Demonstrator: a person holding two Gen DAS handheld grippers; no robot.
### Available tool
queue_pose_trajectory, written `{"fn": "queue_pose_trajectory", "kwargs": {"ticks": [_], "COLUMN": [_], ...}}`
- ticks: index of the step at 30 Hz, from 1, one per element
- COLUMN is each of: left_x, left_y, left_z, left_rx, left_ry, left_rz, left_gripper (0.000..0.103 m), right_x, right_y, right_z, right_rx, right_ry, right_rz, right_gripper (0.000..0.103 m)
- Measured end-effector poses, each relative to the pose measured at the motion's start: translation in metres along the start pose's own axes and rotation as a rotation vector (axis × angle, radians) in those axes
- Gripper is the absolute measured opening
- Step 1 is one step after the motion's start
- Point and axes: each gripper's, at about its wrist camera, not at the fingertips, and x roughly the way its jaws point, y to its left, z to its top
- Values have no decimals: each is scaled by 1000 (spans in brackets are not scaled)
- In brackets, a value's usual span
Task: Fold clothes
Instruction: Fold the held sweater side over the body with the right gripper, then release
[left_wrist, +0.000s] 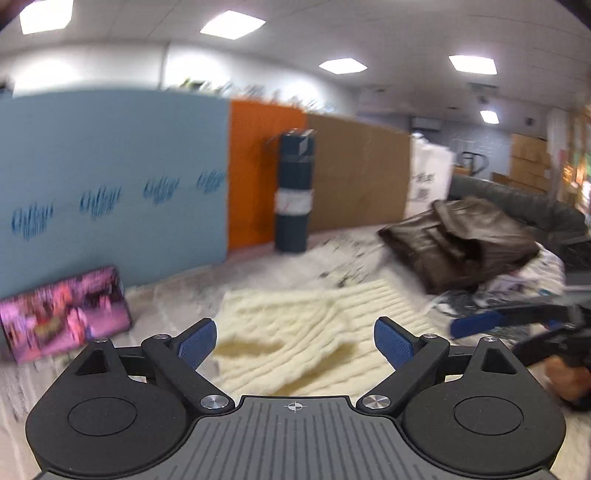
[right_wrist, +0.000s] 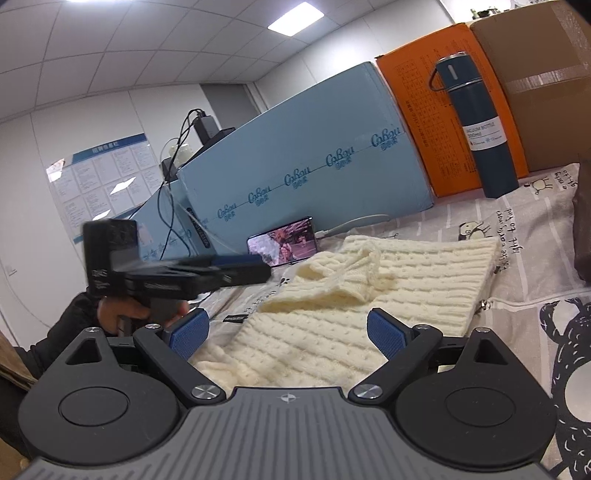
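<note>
A cream cable-knit sweater (right_wrist: 354, 295) lies partly folded on a grey printed bedsheet (right_wrist: 517, 258), near the middle of the scene. The left gripper (left_wrist: 294, 341) hangs over its near edge with jaws spread wide, nothing between them. The right gripper (right_wrist: 287, 334) is likewise released, its blue pads (right_wrist: 384, 332) clear of the knit. The left wrist view is smeared by blur. A brown leather jacket (left_wrist: 461, 243) sits far right, cut off in the right view. A dark blue vacuum bottle (right_wrist: 476, 129) stands against an orange box (right_wrist: 413, 110), a lit phone (right_wrist: 284, 245) leans on a pale blue box (right_wrist: 295, 147).
</note>
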Motion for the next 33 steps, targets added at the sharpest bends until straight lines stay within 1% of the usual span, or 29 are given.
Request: {"fn": "queue_pose_trajectory", "kwargs": {"ticks": [2, 5, 6, 8, 9, 10, 13, 15, 16, 18, 21, 24, 25, 27, 29, 30, 31, 32, 33], "left_x": [-25, -69, -83, -103, -110, -116, -126, -124, -122, -119, -111, -108, -107, -104, -102, -101, -101, -101, -101], "left_y": [-15, -33, -37, -45, -50, -55, -71, -80, -83, -91, -94, -91, -89, -85, -78, -75, -71, -68, -64], "left_z": [-3, -16, -21, -31, -36, -41, -58, -66, -71, -81, -92, -94, -93, -91, -88, -86, -84, -82, -79], "left_rx": [95, 170, 159, 151, 166, 182, 255, 298, 322, 387, 445, 446, 442, 427, 394, 374, 355, 337, 319], "left_ry": [-27, -70, -76, -52, -29, -6, 62, 110, 134, 173, 213, 199, 192, 182, 174, 163, 149, 134, 112], "left_rz": [-7, -53, -71, -93, -97, -103, -168, -194, -194, -150, -48, -8, 3, 29, 30, 26, 23, 19, 16], "left_gripper": [96, 96, 96, 96, 96, 96, 100, 100, 100, 100, 100, 100, 100, 100, 100, 100, 100, 100, 100], "right_x": [-3, -13, -17, -26, -31, -36, -48, -51, -52, -51, -49, -46, -46, -47, -48, -50, -51, -53, -54], "right_y": [7, 28, 35, 49, 56, 63, 84, 96, 100, 103, 101, 98, 95, 90, 87, 87, 87, 86, 86], "right_z": [-1, -5, -9, -17, -22, -26, -39, -48, -52, -59, -68, -75, -73, -69, -65, -62, -59, -54, -50], "right_rx": [-31, -123, -140, -172, -186, -204, -275, -347, -376, -409, -459, -517, -516, -508, -509, -507, -505, -505, -504], "right_ry": [8, 37, 55, 92, 111, 129, 197, 249, 278, 323, 369, 390, 382, 362, 341, 327, 311, 274, 238], "right_rz": [27, 86, 99, 117, 123, 126, 128, 104, 79, 27, -70, -160, -169, -171, -150, -117, -87, -85, -83], "right_gripper": [93, 94, 94, 95, 95, 95, 95, 95, 95, 95, 95, 95, 92, 83, 53, 45, 25, 18, 18]}}
